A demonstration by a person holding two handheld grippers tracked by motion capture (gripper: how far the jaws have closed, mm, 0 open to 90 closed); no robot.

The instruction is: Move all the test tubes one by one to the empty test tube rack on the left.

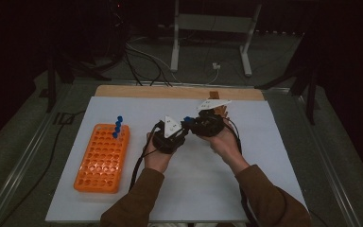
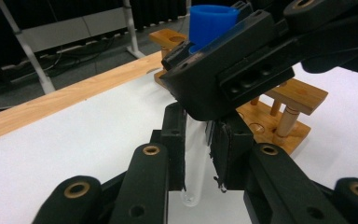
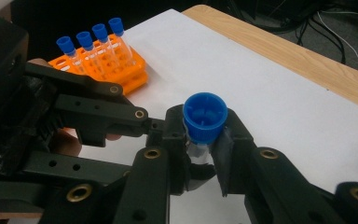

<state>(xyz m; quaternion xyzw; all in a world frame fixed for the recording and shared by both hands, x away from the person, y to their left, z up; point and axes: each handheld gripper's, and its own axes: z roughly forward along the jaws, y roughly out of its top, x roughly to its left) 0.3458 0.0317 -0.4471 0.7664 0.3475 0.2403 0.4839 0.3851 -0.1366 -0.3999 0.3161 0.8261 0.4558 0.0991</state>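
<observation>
A clear test tube (image 2: pixel 193 154) with a blue cap (image 3: pixel 205 116) is held between both grippers above the middle of the white mat (image 1: pixel 264 142). My left gripper (image 2: pixel 196 151) is shut on the glass lower part, with the rounded bottom poking out below its pads. My right gripper (image 3: pixel 204 149) is shut on the tube just under the cap. In the high view the left gripper (image 1: pixel 182 128) and the right gripper (image 1: pixel 192 124) meet tip to tip at the cap (image 1: pixel 187 119).
An orange rack (image 1: pixel 103 158) stands at the mat's left, with several blue-capped tubes (image 1: pixel 118 125) in its far row. A small wooden rack (image 2: pixel 284 112) sits just behind the grippers. A wooden strip (image 1: pixel 179 92) runs along the table's far edge.
</observation>
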